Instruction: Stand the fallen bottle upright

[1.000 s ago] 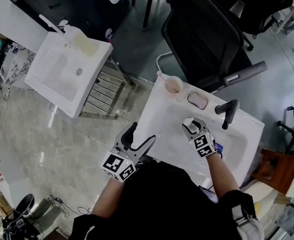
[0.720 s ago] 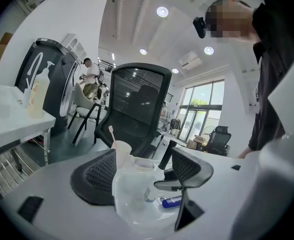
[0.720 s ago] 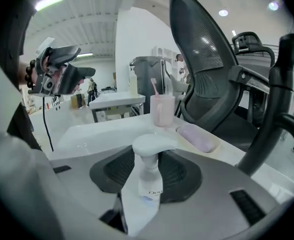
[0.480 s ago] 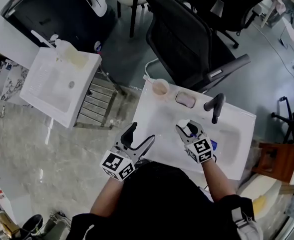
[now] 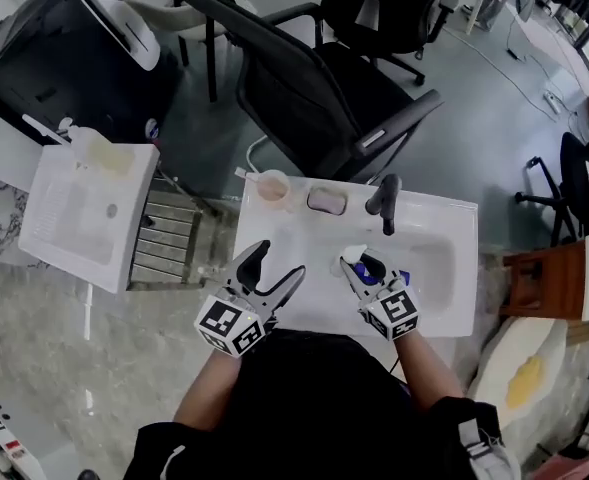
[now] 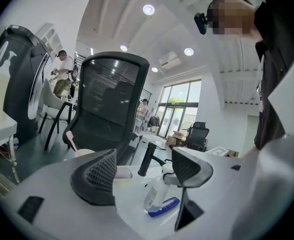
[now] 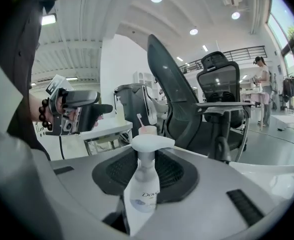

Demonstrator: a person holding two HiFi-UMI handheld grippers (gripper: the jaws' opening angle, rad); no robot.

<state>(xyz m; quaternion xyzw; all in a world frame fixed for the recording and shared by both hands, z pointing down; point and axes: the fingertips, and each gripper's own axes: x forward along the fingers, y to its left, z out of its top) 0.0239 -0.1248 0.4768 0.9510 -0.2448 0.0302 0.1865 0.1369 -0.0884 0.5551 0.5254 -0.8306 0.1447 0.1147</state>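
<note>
The white pump bottle (image 7: pixel 142 196) with a printed label stands nearly upright between the jaws of my right gripper (image 7: pixel 146 184), pump head on top. The jaws are closing and grip its body. In the head view the right gripper (image 5: pixel 362 268) holds the bottle (image 5: pixel 354 258) over the front of the white sink (image 5: pixel 444 268). My left gripper (image 5: pixel 277 265) hangs open and holds nothing, to the left of the bottle. In the left gripper view its open jaws (image 6: pixel 146 165) frame the bottle (image 6: pixel 155 196), which leans slightly.
A black faucet (image 5: pixel 386 198), a soap dish (image 5: pixel 326 200) and a pink cup with a toothbrush (image 5: pixel 272 185) line the sink's back edge. A blue oblong thing (image 6: pixel 164 207) lies by the bottle's foot. A black office chair (image 5: pixel 304 78) stands behind; another white sink (image 5: pixel 79 213) is at left.
The right gripper has rolled and risen with the bottle, bringing it from tilted to nearly upright. The left gripper has shifted a little and stayed open.
</note>
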